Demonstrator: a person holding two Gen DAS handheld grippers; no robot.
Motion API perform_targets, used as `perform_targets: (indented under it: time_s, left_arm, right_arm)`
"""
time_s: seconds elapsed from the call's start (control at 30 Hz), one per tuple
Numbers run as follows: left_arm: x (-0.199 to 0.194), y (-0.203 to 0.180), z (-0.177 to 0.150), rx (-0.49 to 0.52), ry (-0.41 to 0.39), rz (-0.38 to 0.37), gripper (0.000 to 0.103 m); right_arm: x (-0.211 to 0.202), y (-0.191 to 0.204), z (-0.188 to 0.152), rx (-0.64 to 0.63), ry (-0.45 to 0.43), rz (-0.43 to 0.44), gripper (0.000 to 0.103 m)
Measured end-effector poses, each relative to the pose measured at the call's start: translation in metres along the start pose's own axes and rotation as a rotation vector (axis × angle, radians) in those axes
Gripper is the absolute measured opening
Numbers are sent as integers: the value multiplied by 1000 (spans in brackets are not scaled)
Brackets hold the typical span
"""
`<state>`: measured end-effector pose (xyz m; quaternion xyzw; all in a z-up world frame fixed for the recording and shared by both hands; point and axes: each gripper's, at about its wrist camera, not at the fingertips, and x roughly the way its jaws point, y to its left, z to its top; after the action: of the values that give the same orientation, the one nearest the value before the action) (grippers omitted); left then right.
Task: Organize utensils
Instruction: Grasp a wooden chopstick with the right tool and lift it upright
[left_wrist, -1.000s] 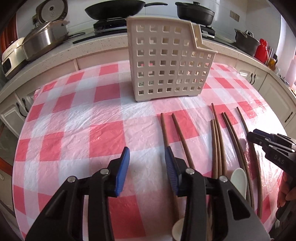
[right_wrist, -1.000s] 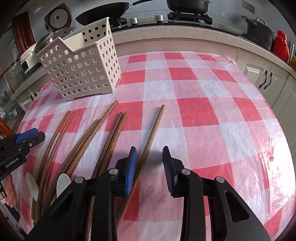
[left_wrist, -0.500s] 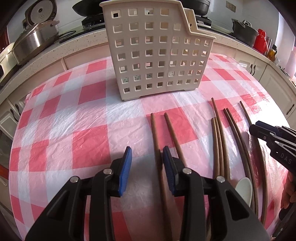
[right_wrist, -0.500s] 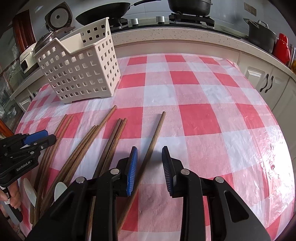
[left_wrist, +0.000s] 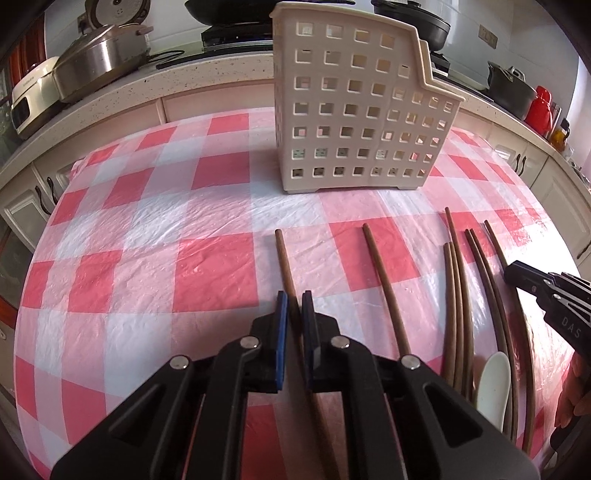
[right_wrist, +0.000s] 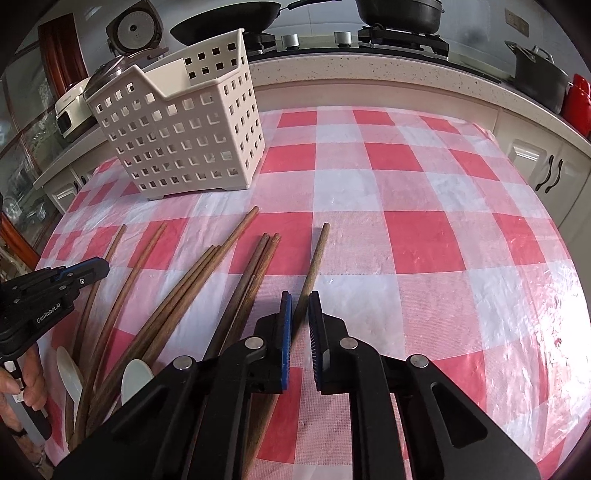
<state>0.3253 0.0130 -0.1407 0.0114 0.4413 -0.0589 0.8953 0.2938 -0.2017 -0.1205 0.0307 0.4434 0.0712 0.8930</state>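
1. Left wrist view: the left tool (left_wrist: 294, 308) has narrowed from wide apart to clamped on the leftmost chopstick (left_wrist: 285, 264), which lies on the tabletop (left_wrist: 147, 258) in front of the white basket (left_wrist: 360, 110). More chopsticks (left_wrist: 458, 295) and a white spoon (left_wrist: 493, 384) lie to the right.

2. Right wrist view: the right tool (right_wrist: 300, 310) has likewise narrowed, now clamped on the rightmost chopstick (right_wrist: 314, 258). The basket (right_wrist: 177, 125) stands far left, unmoved.

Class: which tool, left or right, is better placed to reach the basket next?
Left, probably. Each tool holds a chopstick, but the basket stands straight ahead of the left tool; from the right tool it sits off to the left.
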Motion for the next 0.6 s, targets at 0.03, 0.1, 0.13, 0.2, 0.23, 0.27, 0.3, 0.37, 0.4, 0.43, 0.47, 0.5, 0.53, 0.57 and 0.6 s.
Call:
perform_targets:
  time_s: [0.03, 0.1, 0.13, 0.2, 0.23, 0.27, 0.3, 0.37, 0.4, 0.43, 0.47, 0.5, 0.53, 0.57, 0.6]
  left_arm:
    - [1, 0, 0, -1, -7, 4, 8]
    - [1, 0, 0, -8, -20, 14, 8]
    - [1, 0, 0, -11, -24, 18, 8]
    - [2, 0, -1, -10, -34, 33, 8]
    - [2, -1, -1, -5, -39, 41, 8]
    - [2, -1, -1, 0, -42, 47, 8]
    - [2, -1, -1, 1, -43, 51, 8]
    - [3, 0, 0, -5, -43, 47, 8]
    - [3, 0, 0, -8, -43, 46, 8]
    - [3, 0, 0, -9, -43, 45, 8]
    - [3, 0, 0, -9, -44, 45, 8]
    - [3, 1, 0, -8, -44, 45, 8]
    - [3, 1, 0, -10, -44, 44, 8]
    - [3, 1, 0, -12, -45, 43, 7]
    - [2, 2, -1, -17, -46, 40, 7]
  right_arm:
    - [1, 1, 1, -4, -3, -7, 12]
    - [2, 3, 0, -13, -12, -21, 13]
    - [2, 4, 0, -16, -17, -27, 13]
    - [2, 6, -2, -28, -31, -42, 12]
    - [2, 7, -2, -29, -32, -45, 12]
    - [2, 6, -2, -27, -31, -44, 12]
    - [2, 6, -2, -23, -32, -42, 12]
    - [2, 5, -2, -22, -32, -43, 12]
    - [2, 6, -2, -26, -31, -48, 12]
    - [3, 7, -2, -34, -31, -58, 12]
    - [3, 9, -2, -43, -31, -70, 12]
    - [3, 10, -1, -48, -31, -76, 12]
    - [3, 10, -1, -46, -31, -73, 11]
    - [3, 9, -2, -39, -32, -66, 10]
    - [3, 7, -2, -29, -33, -58, 9]
